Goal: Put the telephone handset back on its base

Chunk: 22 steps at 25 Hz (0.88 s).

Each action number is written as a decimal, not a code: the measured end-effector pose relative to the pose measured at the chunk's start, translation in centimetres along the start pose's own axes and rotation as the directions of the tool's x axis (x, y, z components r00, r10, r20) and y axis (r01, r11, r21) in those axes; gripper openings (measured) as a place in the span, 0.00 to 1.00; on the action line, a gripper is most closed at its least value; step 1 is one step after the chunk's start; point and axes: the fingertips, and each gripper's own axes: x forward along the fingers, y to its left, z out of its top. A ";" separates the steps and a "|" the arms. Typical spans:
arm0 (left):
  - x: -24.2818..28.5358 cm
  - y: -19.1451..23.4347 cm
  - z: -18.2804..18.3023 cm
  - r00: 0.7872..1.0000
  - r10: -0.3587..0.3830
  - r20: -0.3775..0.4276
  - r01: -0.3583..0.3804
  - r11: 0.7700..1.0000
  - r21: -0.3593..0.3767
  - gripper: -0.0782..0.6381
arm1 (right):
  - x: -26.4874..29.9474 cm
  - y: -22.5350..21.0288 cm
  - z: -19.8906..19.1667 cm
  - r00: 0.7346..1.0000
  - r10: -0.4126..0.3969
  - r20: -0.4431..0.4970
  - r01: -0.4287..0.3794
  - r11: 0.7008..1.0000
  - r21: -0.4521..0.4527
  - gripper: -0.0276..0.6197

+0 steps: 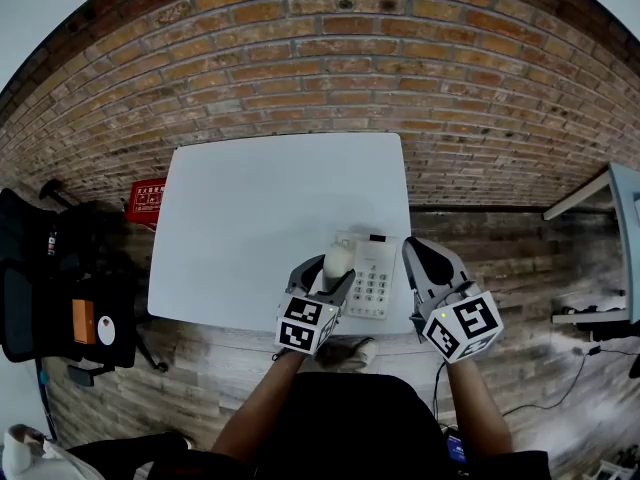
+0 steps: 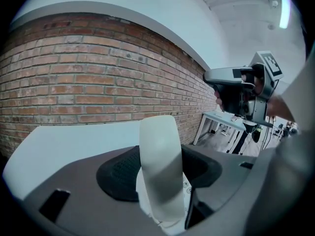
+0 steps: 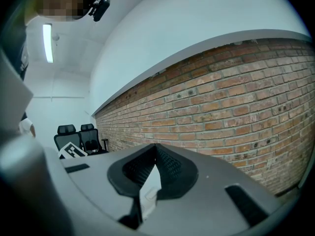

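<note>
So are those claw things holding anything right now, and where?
The left gripper grips the white handset across its body, one rounded end poking past the jaws. The right gripper holds nothing.

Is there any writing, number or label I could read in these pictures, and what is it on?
Nothing reads clearly.
Red sign beside the table: print too small.
Telephone base keys: too blurred.
Marker cubes: black-and-white patterns, no letters.

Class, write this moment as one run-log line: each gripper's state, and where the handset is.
left gripper: shut on handset | handset: upright over base, not seated | right gripper: shut, empty, right of base
</note>
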 end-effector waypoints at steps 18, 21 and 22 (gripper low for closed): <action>2.7 0.6 -1.5 0.994 0.066 -0.085 -0.069 0.997 -0.036 0.47 | -0.4 -1.2 -0.4 1.000 -0.013 -0.012 0.013 1.000 0.009 0.06; 3.3 0.8 -1.5 0.993 0.070 -0.090 -0.075 0.996 -0.045 0.47 | -0.4 -1.4 -0.5 1.000 -0.013 -0.014 0.013 1.000 0.011 0.06; 3.4 0.9 -1.5 0.993 0.072 -0.092 -0.077 0.996 -0.048 0.47 | -0.4 -1.4 -0.6 1.000 -0.013 -0.015 0.013 1.000 0.012 0.06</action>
